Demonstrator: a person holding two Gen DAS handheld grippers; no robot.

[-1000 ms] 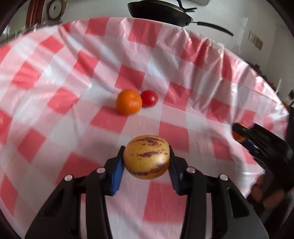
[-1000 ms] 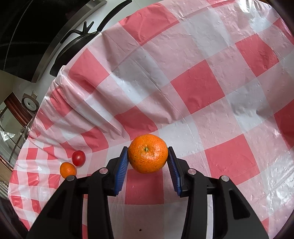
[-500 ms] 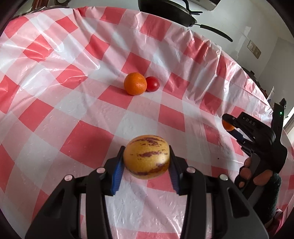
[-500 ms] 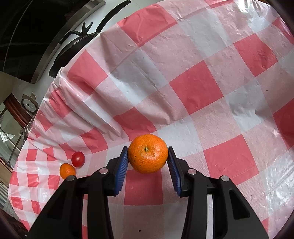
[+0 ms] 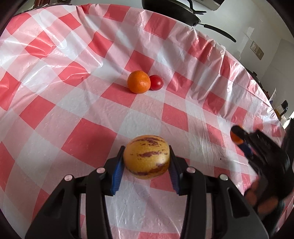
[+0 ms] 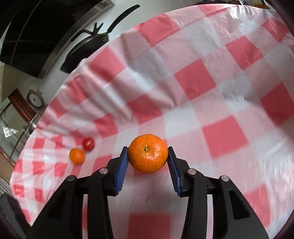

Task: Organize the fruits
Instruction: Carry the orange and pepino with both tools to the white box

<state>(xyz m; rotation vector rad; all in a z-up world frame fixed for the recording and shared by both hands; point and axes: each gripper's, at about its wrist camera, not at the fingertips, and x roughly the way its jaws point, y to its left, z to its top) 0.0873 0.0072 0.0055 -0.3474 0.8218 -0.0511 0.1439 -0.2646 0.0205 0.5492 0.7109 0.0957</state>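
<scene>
A: Left gripper (image 5: 146, 160): fingers (image 5: 117, 176) clamped on a yellow fruit with purple streaks (image 5: 146, 156), carried clear of the surface (image 5: 88, 139). Right gripper (image 6: 147, 160): fingers (image 6: 121, 171) clamped on an orange mandarin (image 6: 148, 153), likewise off the surface.

B: Beyond the fingers?

A: Second mandarin (image 5: 138, 81) and red tomato (image 5: 156, 82), touching, resting together on the red-and-white checked cloth. Black pan (image 5: 170, 9) past the far edge.

B: Change since a second ago?

A: Right-hand view now smeared with motion, resting pair drawn nearer and larger in it. Left-hand view tipped further down over the cloth; right gripper (image 5: 238, 137) at its right edge, blurred. Both grips unchanged.

B: Bearing on the task?

A: Probably both carried fruits bound for the resting pair, to form one group. Two of four placed, by that reading.

B: Writing, brands?

A: None legible.
</scene>
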